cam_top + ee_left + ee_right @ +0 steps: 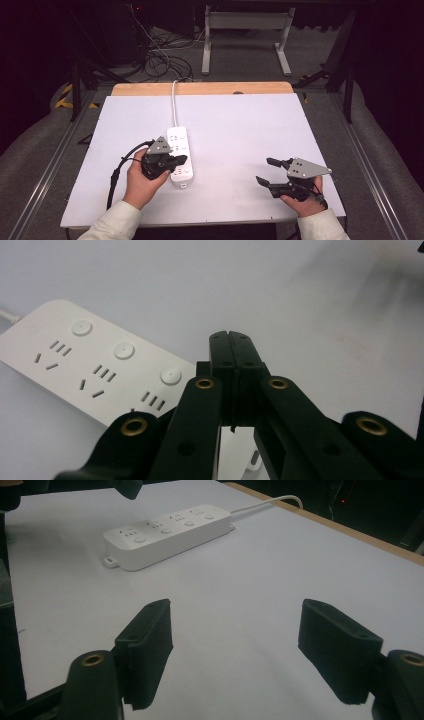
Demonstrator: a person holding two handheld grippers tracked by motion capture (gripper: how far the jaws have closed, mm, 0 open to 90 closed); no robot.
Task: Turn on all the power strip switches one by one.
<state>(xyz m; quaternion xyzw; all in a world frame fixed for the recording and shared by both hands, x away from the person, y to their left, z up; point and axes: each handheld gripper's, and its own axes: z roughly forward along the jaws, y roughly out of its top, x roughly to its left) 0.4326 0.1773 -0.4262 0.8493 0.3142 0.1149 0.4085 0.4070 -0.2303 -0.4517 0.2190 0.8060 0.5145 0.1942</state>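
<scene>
One power strip, near end hidden, cord cropped

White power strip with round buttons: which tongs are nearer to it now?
Left. The left tongs, shut with nothing between them, sit over the white plastic power strip's near end; the right tongs, open, rest well off to its right.

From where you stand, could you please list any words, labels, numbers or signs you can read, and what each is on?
None can be read.
Power strip: faint embossed mark near its cord end, too blurred to read; its round buttons are blank.
Left gripper and right gripper: no lettering visible.
White table: no text.
</scene>
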